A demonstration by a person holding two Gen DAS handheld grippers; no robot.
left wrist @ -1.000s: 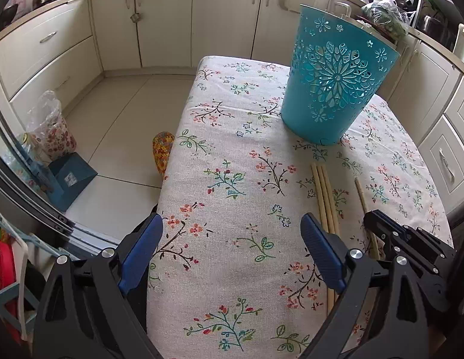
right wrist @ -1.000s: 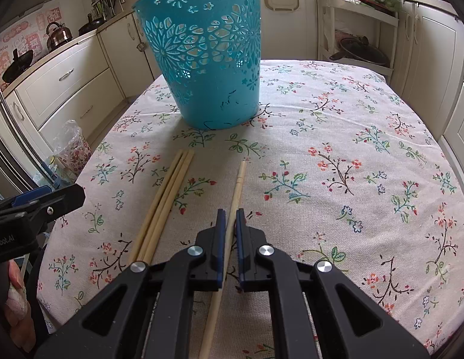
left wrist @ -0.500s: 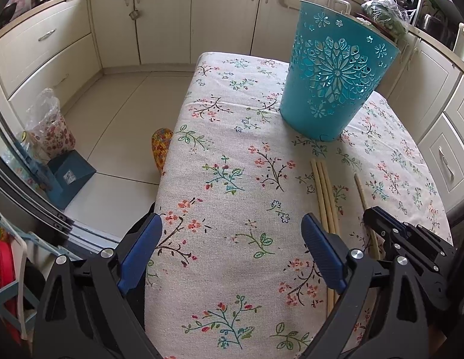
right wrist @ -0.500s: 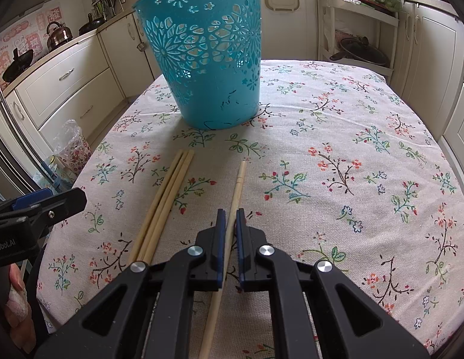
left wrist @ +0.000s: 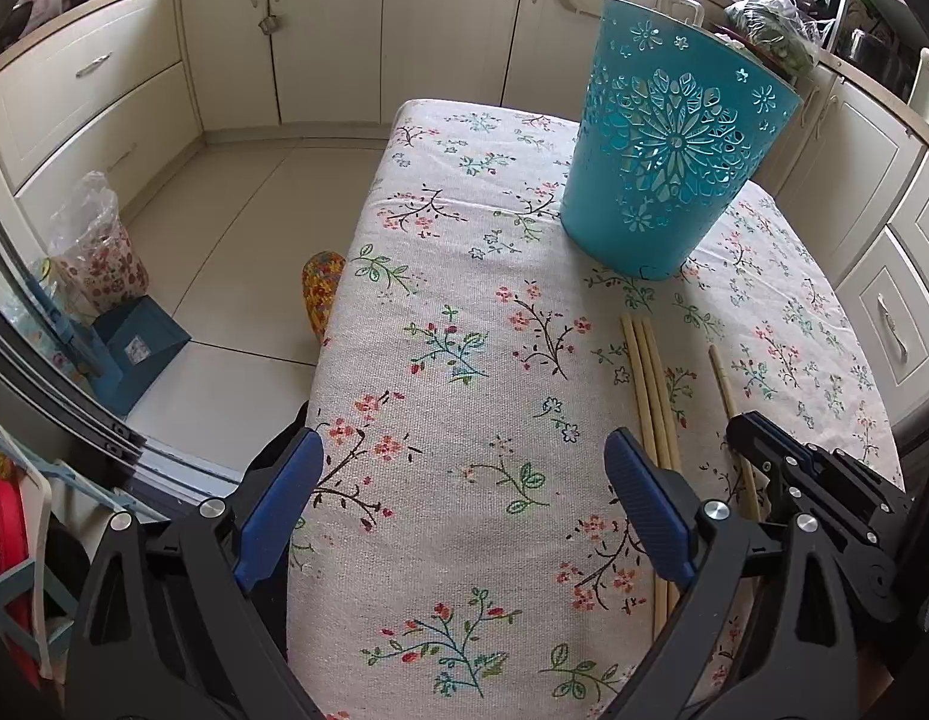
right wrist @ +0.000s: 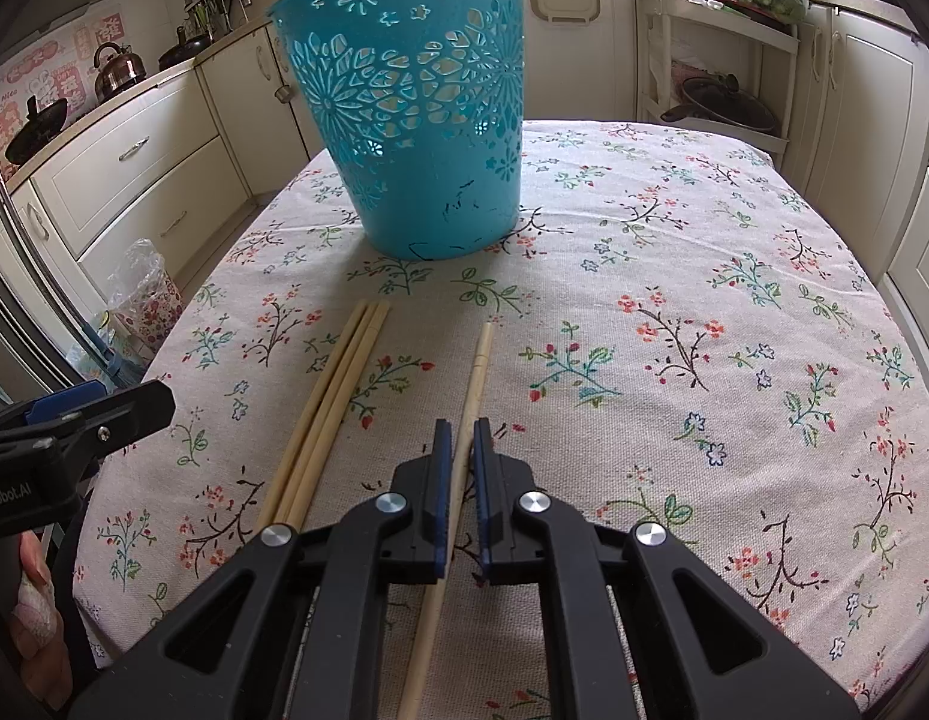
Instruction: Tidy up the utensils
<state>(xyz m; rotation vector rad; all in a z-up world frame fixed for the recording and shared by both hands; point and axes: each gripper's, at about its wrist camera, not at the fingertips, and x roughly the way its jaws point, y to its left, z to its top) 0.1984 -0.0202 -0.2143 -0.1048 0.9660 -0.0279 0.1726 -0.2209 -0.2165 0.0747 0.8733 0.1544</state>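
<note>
Right wrist view: counter [right wrist: 734, 228] with teal basket [right wrist: 416, 120] unmoved since a second ago; three chopsticks [right wrist: 326, 402] beside; single chopstick [right wrist: 473, 378] flat, right gripper [right wrist: 458, 456] clamped on it, lift pending; left gripper [left wrist: 464, 498] released, slightly retreated.

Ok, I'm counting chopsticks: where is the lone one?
The lone chopstick lies between the right gripper fingers, right of the three bundled chopsticks, before the teal basket.

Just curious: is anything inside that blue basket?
Through the cut-outs in the basket only light shows, no utensils. Its solid lower part hides the bottom. All four chopsticks lie on the tablecloth.
</note>
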